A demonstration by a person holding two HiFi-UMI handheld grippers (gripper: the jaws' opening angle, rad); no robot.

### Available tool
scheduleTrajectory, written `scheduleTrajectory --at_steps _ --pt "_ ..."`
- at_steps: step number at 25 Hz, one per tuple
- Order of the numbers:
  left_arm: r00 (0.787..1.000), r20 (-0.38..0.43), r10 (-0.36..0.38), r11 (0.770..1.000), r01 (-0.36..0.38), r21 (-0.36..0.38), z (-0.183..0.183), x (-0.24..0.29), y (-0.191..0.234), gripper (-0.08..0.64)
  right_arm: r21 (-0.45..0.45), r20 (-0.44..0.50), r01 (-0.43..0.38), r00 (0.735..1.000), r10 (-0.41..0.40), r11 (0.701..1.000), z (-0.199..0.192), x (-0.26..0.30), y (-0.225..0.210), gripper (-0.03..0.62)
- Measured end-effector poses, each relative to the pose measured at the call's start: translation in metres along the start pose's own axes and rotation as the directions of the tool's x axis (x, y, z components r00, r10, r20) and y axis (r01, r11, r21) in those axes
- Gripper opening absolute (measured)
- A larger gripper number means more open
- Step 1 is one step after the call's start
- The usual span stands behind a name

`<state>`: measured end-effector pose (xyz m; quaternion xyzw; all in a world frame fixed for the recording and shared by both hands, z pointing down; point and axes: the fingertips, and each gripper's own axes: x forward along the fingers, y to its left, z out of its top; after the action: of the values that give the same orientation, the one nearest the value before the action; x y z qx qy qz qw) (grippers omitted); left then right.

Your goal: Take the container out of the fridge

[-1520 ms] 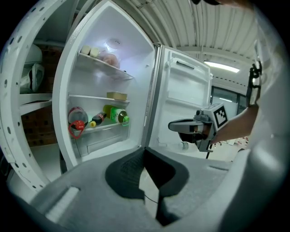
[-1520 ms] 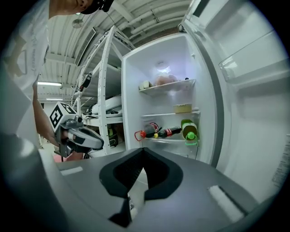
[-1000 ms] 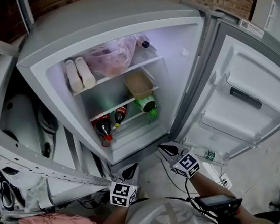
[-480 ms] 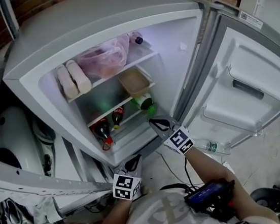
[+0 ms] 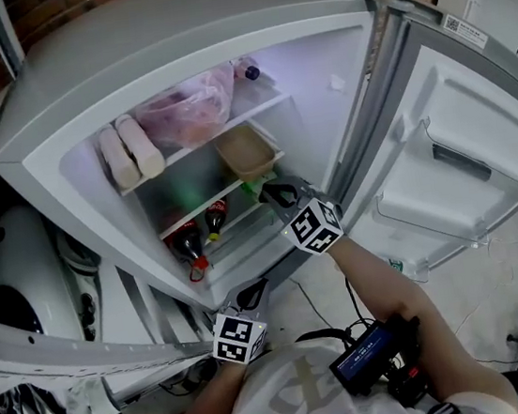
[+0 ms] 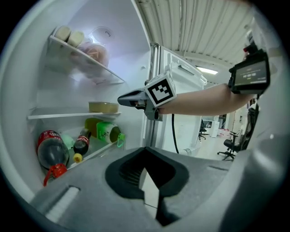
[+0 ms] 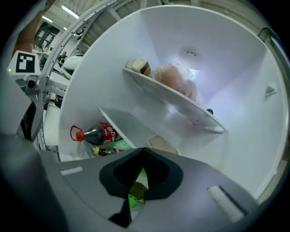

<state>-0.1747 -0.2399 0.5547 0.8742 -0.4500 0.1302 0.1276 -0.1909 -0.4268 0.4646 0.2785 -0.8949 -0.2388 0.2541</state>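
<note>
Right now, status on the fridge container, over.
Both grippers shut, empty: left gripper low outside, right gripper at the middle shelf. Container on that shelf, untouched. Nothing blocking it; green bottle below.

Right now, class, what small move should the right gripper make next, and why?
Probably open the fingers of the right gripper and ease forward. They look closed and empty, and they sit just short of the shallow tan rectangular container on the white middle shelf, about level with its rim, not touching it.
</note>
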Motion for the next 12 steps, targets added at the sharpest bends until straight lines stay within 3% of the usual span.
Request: scheduleTrajectory --at_steps 5,6,7,12 --pt "1.0 0.007 0.003 1.0 -0.003 0.012 0.005 0.005 0.008 0.002 -0.172 -0.088 0.011 0.996 -0.026 0.985 -0.003 0.019 -0.01 0.009" --pt "1.0 0.009 0.003 1.0 -0.003 0.015 0.006 0.006 0.009 0.002 -0.206 -0.109 0.009 0.994 -0.032 0.979 -0.005 0.022 -0.012 0.04" --pt "1.0 0.01 0.002 1.0 -0.003 0.017 0.006 0.007 0.01 0.002 -0.236 -0.128 0.005 0.991 -0.036 0.972 -0.007 0.025 -0.014 0.071" --pt "1.0 0.014 -0.014 0.999 0.013 0.032 0.009 0.014 0.013 0.002 -0.395 -0.204 -0.038 0.978 -0.048 0.918 -0.017 0.038 -0.02 0.098"
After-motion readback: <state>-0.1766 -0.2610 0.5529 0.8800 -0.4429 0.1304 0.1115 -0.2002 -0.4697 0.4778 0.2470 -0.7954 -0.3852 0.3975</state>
